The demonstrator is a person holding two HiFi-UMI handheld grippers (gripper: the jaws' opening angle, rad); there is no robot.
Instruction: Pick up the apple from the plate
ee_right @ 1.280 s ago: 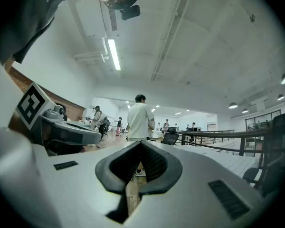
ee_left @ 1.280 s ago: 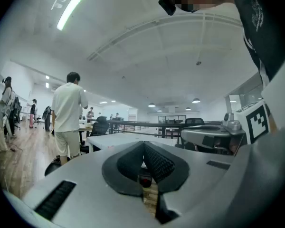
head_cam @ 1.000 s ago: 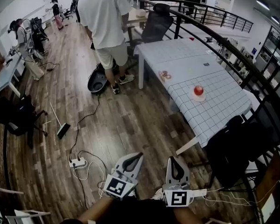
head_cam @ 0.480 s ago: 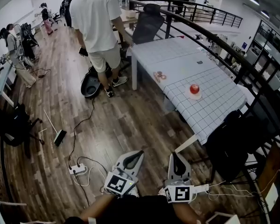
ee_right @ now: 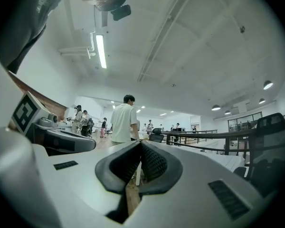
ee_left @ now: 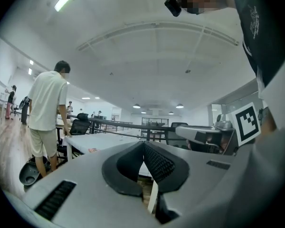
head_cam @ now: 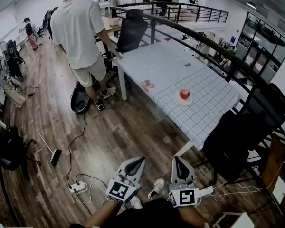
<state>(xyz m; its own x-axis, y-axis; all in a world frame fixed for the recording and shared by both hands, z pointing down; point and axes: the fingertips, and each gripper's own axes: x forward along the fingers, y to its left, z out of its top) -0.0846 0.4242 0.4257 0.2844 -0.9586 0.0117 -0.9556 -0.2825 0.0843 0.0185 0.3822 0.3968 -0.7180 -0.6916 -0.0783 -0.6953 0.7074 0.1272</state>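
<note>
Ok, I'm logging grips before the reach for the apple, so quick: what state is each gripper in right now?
Left gripper: closed, holding nothing.
Right gripper: closed, holding nothing.

The apple (head_cam: 184,94) sits on the plate (head_cam: 178,99) toward the near end of the surface (head_cam: 209,109), well ahead and right of the left claw (head_cam: 141,159) and right claw (head_cam: 176,159) held side by side over the floor (head_cam: 118,132), with a person (head_cam: 80,32) standing left of the surface.
</note>
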